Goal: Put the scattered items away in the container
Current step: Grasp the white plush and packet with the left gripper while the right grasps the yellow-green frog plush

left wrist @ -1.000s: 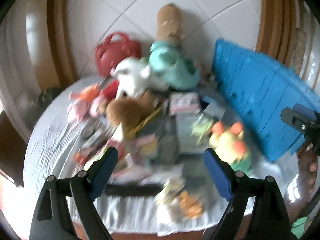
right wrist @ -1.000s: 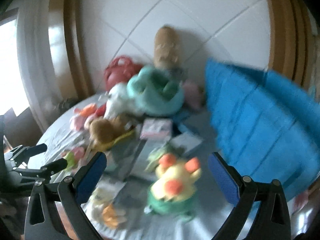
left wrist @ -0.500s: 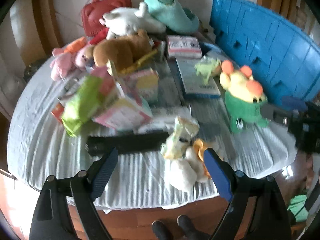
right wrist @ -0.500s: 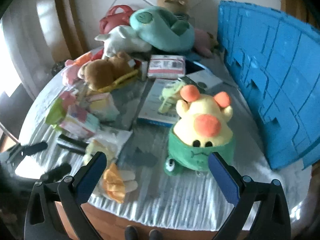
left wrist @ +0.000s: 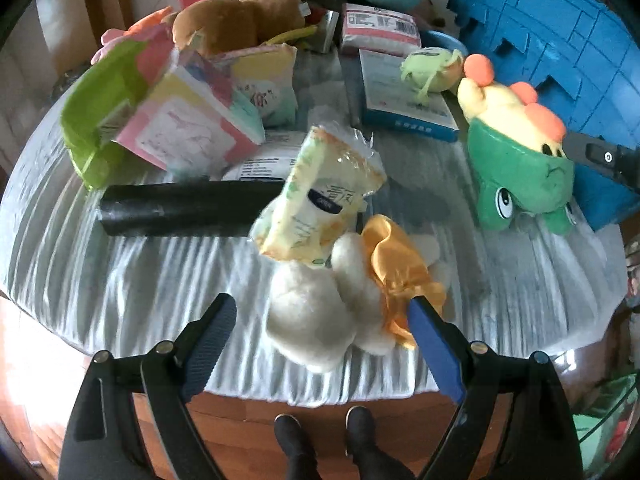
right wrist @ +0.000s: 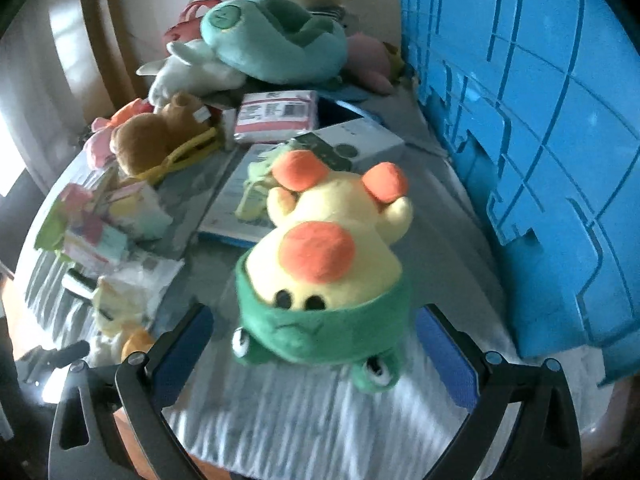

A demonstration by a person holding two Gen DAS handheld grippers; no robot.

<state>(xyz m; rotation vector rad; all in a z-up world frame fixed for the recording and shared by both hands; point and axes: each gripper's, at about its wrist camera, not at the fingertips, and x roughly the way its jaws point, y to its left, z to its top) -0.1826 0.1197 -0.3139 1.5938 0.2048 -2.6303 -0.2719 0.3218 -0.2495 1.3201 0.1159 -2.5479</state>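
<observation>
Straddling a white plush toy (left wrist: 316,312) with an orange cloth (left wrist: 396,264) on it, the left tool (left wrist: 322,322) has its jaws spread wide, one finger on each side of the toy and neither pad pressing on it. The toy lies near the front edge of the table (left wrist: 120,280), which is covered by a pale ribbed cloth. A yellow snack bag (left wrist: 320,196) leans against the toy's far side, and a long black bar (left wrist: 180,208) lies just behind and to the left of it. Further back sit a pink and yellow box (left wrist: 188,128), a green packet (left wrist: 100,108), a brown teddy (left wrist: 236,20) and a blue and white book (left wrist: 404,96).

The right tool (right wrist: 316,344) also stands wide open and grips nothing. A green frog plush with a yellow top and orange spots (right wrist: 324,272) lies between its fingers, with a gap showing on both sides. In the left wrist view the same plush (left wrist: 520,160) rests to the right, close to the blue crate (left wrist: 560,28).

That crate (right wrist: 532,140), the container, stands on the table's right side, just beside the frog plush; only its ribbed outer wall shows, so what is inside cannot be told. A teal cushion (right wrist: 272,44) and a white plush (right wrist: 192,68) are piled at the back near the tiled wall.
</observation>
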